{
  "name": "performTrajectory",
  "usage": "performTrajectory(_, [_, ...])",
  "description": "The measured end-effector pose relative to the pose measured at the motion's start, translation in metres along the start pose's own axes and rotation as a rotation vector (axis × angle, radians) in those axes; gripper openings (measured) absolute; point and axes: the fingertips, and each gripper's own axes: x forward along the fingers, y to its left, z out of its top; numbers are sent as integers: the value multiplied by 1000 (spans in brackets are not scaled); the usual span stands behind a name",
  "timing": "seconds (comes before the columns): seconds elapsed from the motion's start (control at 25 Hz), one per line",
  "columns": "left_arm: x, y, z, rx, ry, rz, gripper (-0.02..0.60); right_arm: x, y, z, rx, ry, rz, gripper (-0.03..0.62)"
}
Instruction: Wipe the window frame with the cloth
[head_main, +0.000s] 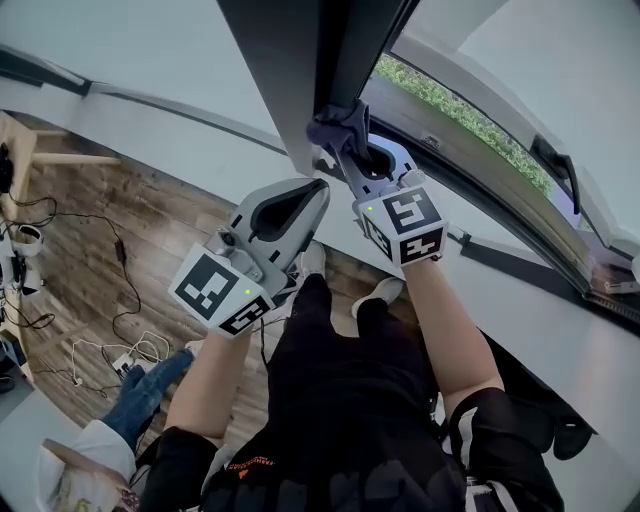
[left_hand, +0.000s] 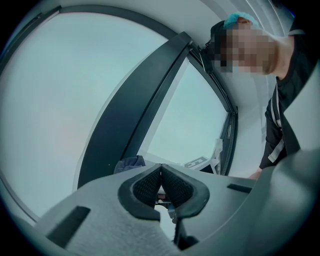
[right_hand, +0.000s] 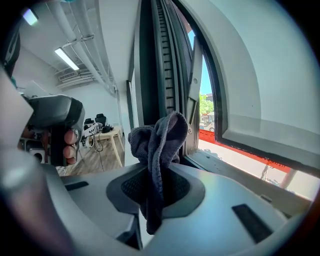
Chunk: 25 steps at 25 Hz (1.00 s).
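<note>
Grey cloth held against the foot of the dark window frame by the right gripper.

The window frame (head_main: 345, 50) stands upright above both arms, its dark post meeting the sill. The right gripper (right_hand: 156, 182) has its jaws clamped on the cloth (right_hand: 160, 137). The cloth bunches up past the jaw tips and rests against the bottom of the post, and a short tail of it hangs down between the jaws. The left gripper (left_hand: 161, 172) sits just beside and below the right one, its jaws pressed together with nothing between them, near the cloth.
</note>
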Motion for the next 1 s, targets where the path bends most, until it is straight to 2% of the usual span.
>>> performTrajectory(0.68, [-3,3,-10,-13,17,2,21,8,5,-36,29,69,5,46])
performTrajectory(1.0, [0,-4,-1,8,20,-16,21,-11,2,-30,26,65,-1,46])
